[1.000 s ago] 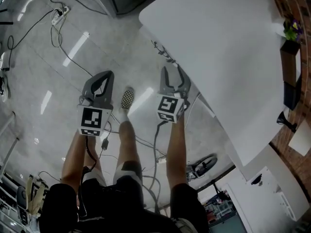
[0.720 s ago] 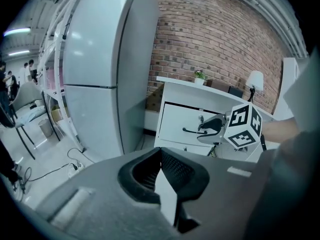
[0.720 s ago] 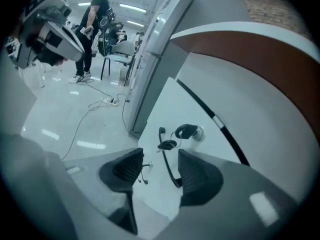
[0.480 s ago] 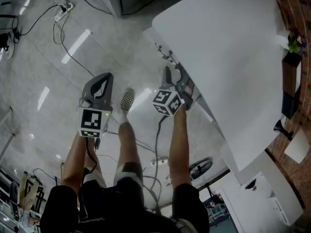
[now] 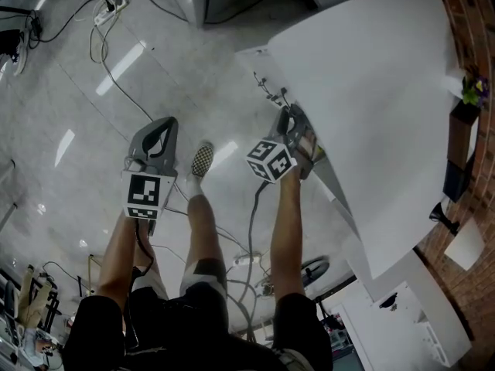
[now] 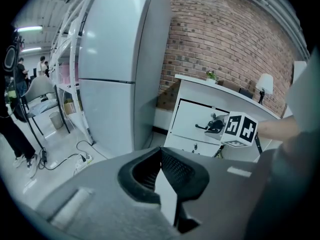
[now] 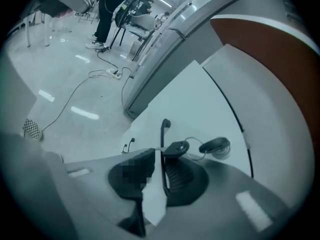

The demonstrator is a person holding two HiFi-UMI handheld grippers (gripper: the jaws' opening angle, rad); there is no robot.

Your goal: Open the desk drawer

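Right gripper view: right gripper point(image 7: 161, 151) just closed in, now pinching the slim dark handle point(image 7: 163, 131) of the white drawer point(image 7: 190, 104), keys point(image 7: 215, 146) hanging just beside. Left gripper view: left gripper point(image 6: 160, 151) pressed together on nothing, held above the floor; farther off, desk point(image 6: 200, 86) against brick wall point(image 6: 225, 44).

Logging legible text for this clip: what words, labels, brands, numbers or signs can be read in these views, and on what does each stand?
No readable text in any view.
Left marker cube on the left gripper: black-and-white square pattern only, no letters or digits.
Right marker cube on the right gripper: same kind of pattern, no text.
Desk top: plain white, no print visible.
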